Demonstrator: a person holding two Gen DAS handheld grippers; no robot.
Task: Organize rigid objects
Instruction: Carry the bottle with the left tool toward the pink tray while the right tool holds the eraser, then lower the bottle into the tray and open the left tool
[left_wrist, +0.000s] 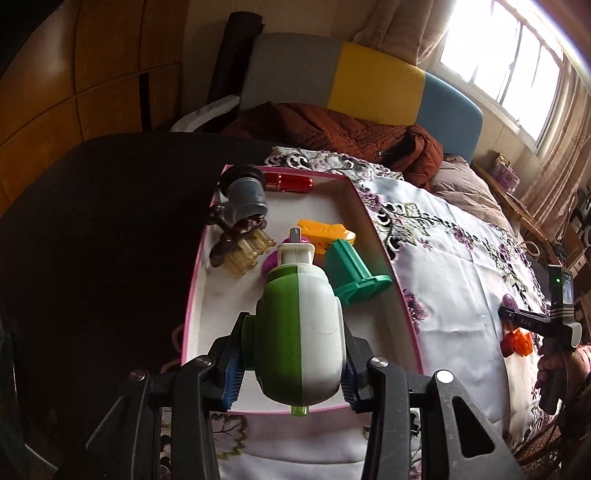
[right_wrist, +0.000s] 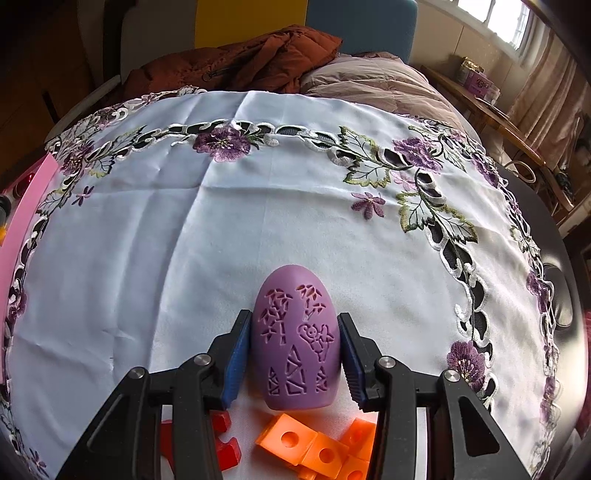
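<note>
Your left claw (left_wrist: 293, 363) holds the green-and-white plastic bottle-shaped toy (left_wrist: 299, 332) lengthwise over the pink-rimmed white tray (left_wrist: 373, 229) just ahead, while your right claw (right_wrist: 293, 363) grips the purple carved egg (right_wrist: 295, 343) above the desk.

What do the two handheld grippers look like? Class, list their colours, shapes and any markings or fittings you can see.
Left gripper and right gripper look alike: black angular plastic frames with triangular cut-outs, round silver bolt heads at the pivots, and two fingers faced with blue ribbed pads. Seen from the left wrist, the right gripper has a grey-and-black handle, white lettering on a black finger, and a small lit green light.
</note>
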